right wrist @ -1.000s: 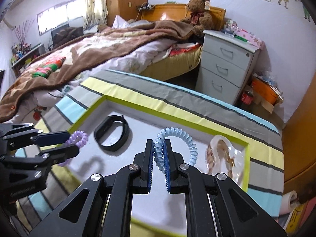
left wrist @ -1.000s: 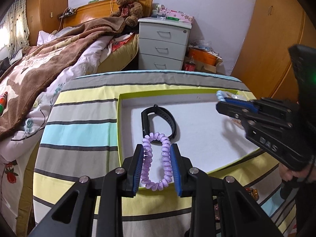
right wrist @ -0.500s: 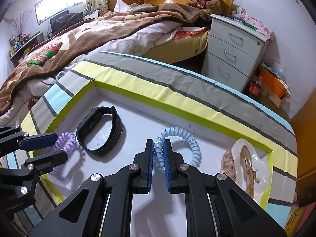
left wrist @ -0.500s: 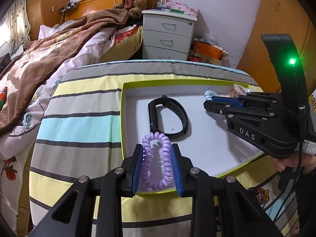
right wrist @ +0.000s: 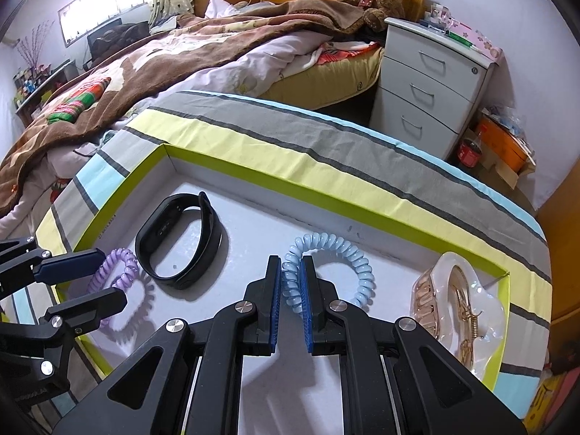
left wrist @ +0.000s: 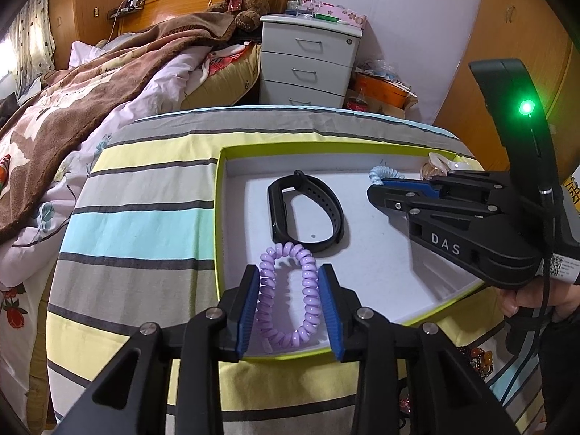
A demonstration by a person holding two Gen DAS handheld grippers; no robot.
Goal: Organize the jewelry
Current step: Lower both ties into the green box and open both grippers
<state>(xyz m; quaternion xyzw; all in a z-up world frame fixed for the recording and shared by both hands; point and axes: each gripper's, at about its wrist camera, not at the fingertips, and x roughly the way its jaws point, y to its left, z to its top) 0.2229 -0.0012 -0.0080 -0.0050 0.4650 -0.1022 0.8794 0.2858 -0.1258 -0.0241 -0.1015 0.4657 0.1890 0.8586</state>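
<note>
The left gripper (left wrist: 290, 304) has just been opening its fingers around the purple coil (left wrist: 288, 299), now lying loose in the tray (left wrist: 219, 217) beside the black band (left wrist: 306, 214): likely delivered. The right gripper (right wrist: 291, 301) pinches the blue coil (right wrist: 328, 268), right of the band.

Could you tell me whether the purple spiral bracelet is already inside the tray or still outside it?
Inside. The purple spiral bracelet lies on the white floor of the tray, by its near corner, beside the black fitness band.

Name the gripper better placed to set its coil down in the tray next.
Left. The left gripper, jaws just opening, has the purple coil resting in the tray; the right gripper clamps the blue coil.
</note>
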